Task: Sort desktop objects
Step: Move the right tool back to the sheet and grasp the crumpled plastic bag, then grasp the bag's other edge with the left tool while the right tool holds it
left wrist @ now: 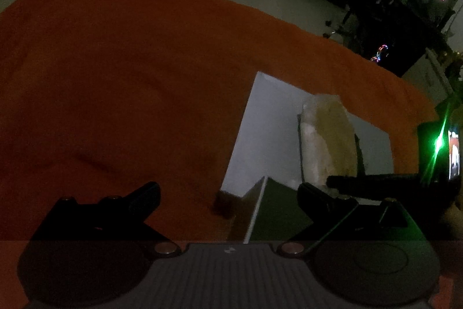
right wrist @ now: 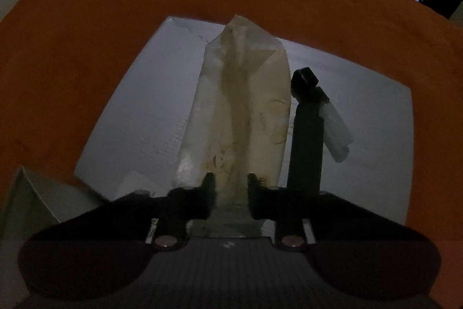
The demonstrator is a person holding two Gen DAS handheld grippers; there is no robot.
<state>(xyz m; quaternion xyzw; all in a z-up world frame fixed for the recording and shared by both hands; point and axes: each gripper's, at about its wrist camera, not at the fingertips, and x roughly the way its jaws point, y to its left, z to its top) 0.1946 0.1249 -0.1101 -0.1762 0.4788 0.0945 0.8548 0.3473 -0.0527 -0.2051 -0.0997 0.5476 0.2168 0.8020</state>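
Wide apart, the left gripper (left wrist: 228, 193) jaws hold nothing at lower centre, over orange cloth (left wrist: 115, 77). Right gripper (right wrist: 231, 187) jaws are narrow, pinching a pale bag (right wrist: 246, 112) on the white board (right wrist: 139, 118), black tool (right wrist: 306, 141) just right

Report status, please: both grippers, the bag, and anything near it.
Left gripper open, empty. Right gripper closed on the near end of the translucent bag over the white board. Dark bar lies right beside the bag.
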